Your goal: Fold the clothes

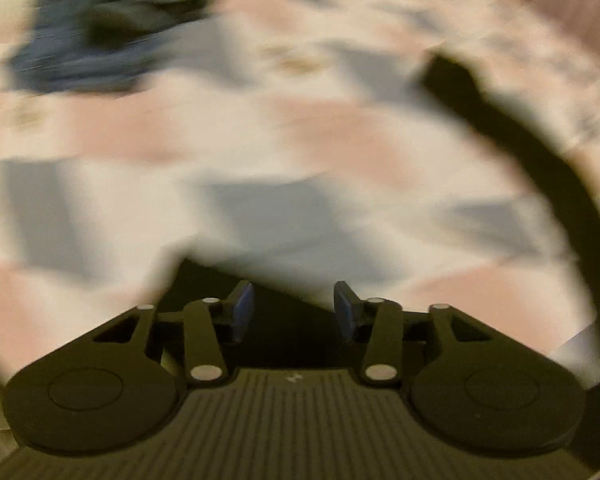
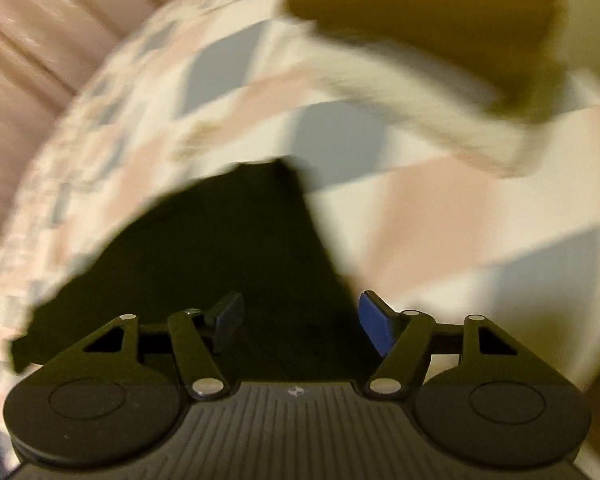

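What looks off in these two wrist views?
Mostly motion blur; both views are smeared. Both grippers, left and right, have open jaws with dark cloth lying between them, ungripped. A blue garment sits bunched on the bedspread, unfolded.

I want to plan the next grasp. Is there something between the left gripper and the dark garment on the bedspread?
Nothing visible stands between them. The left gripper is open, and the dark garment lies directly under and ahead of its fingers on the checkered bedspread. The blue clothing lies far off, not in the path. The picture is blurred.
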